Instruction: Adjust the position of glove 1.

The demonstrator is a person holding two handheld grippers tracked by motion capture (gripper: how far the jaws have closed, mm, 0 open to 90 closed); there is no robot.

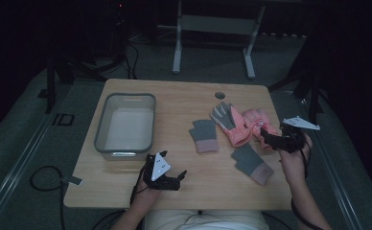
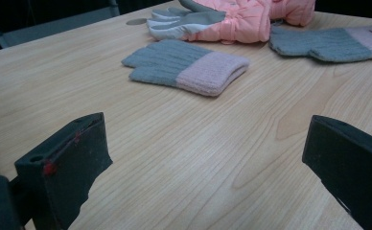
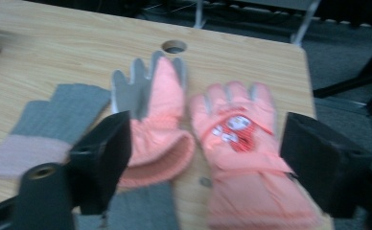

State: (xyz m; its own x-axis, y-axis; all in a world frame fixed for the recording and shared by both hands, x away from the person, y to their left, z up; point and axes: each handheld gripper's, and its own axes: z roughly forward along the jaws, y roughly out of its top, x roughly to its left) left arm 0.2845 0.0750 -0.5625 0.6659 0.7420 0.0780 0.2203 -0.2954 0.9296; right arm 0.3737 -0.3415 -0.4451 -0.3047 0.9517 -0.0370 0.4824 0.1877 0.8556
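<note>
Four gloves are found lying on the bench (image 1: 126, 187): two pink ski gloves and two grey knit gloves. The bin (image 1: 125, 98), set across the bench beyond the left tongs (image 1: 180, 178), is seen holding none of them, so by this evidence the sorting has not begun; all four gloves are judged left to be moved.

The right tongs (image 1: 265, 136) are held above the bench, jaws spread wide with nothing pinched. In the right gripper view the right pink glove (image 3: 251, 158) is seen directly ahead and between the jaws, untouched. The left pink glove (image 3: 150, 124) lies just beside it, its cuff partly behind the left jaw. One grey glove (image 3: 54, 120) lies off to the left of those jaws; the second grey glove (image 1: 252, 164) lies nearer the person, just below the right tongs in the high view.

The left tongs are rested low near the bench's front edge, jaws spread, empty. The first grey glove (image 2: 189, 67) lies well ahead of them.

A grasp on the right pink glove is judged the likely step in hand.
</note>
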